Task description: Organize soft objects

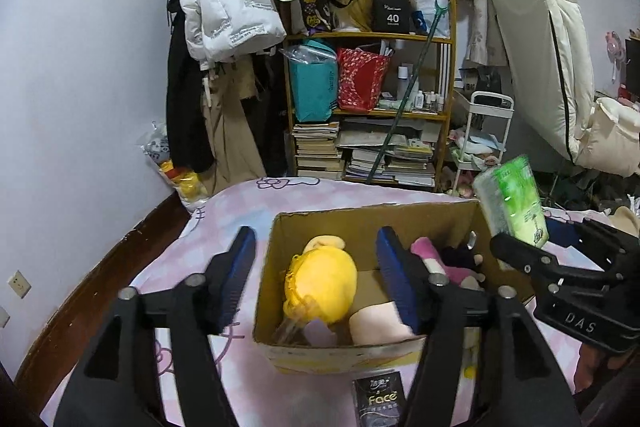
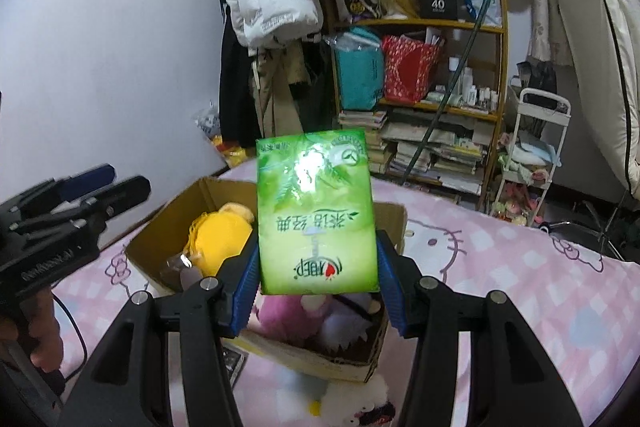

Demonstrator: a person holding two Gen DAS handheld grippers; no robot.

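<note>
A cardboard box (image 1: 276, 307) (image 2: 152, 239) stands on the pink bed. In it lie a yellow plush (image 1: 324, 285) (image 2: 220, 235), a pink plush (image 1: 430, 253) (image 2: 280, 315) and a pale peach soft thing (image 1: 376, 325). My right gripper (image 2: 316, 281) is shut on a green tissue pack (image 2: 316, 211) and holds it above the box's right part; the pack also shows in the left wrist view (image 1: 510, 201). My left gripper (image 1: 316, 283) is open and empty over the box's left part.
A dark "Face" packet (image 1: 378, 401) lies in front of the box. A white plush (image 2: 360, 403) lies on the bed by the box's near corner. A cluttered shelf (image 1: 368, 107), hanging coats (image 1: 224, 7), a white cart (image 2: 532, 155) and a folded mattress (image 1: 536, 47) stand behind the bed.
</note>
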